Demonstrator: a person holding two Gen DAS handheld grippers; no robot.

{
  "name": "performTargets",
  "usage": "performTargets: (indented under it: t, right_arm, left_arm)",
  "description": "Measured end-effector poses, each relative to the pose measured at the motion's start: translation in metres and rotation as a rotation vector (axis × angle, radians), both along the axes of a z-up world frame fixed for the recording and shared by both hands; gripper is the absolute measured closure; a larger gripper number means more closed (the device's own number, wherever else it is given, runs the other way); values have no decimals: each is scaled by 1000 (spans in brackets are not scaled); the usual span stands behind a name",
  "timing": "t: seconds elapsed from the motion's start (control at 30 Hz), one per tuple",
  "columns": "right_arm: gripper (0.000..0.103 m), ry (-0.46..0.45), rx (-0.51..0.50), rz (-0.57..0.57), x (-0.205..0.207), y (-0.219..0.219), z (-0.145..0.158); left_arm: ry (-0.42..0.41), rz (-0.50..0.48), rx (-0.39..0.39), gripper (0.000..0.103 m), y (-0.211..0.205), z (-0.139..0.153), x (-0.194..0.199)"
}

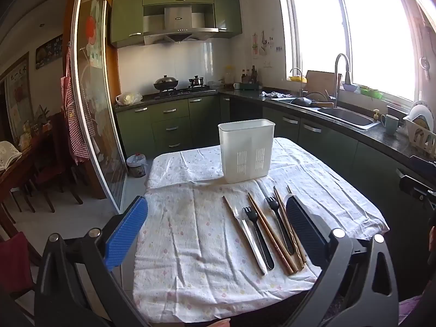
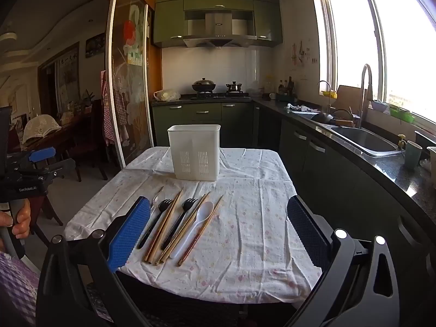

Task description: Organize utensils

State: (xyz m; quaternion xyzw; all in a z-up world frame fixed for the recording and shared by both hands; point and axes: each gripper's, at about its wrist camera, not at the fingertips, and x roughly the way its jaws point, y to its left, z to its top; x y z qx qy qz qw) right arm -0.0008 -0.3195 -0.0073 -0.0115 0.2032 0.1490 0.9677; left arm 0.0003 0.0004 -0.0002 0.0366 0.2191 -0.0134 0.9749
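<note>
A white slotted utensil caddy [image 1: 246,151] [image 2: 194,152] stands upright and looks empty at the far side of the cloth-covered table [image 1: 190,245]. In front of it lies a row of utensils: several wooden chopsticks [image 1: 268,231] [image 2: 163,226], two black forks [image 1: 257,231] [image 2: 159,218], a clear spoon [image 1: 249,237] [image 2: 156,199] and a white spoon [image 2: 196,226]. My left gripper [image 1: 216,207] hovers open over the near half of the table, its right finger beside the row. My right gripper [image 2: 218,204] is open too, its blue finger [image 2: 130,234] covering the fork handles' left edge. Neither holds anything.
Dark counters with green cabinets, a sink [image 2: 365,139] and a tap run along the right; a stove with a wok [image 1: 166,83] is at the back. A glass sliding door [image 1: 92,109] and dining chairs stand left. A hand [image 2: 21,218] holds the left gripper's handle.
</note>
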Motion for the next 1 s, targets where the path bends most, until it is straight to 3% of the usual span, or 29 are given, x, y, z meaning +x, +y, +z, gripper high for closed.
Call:
performTargets:
  t: [1.0]
  right_arm:
    - [4,8,14,21,3,3,-4]
  left_arm:
    - [30,-5,13,6,-4,-5,3]
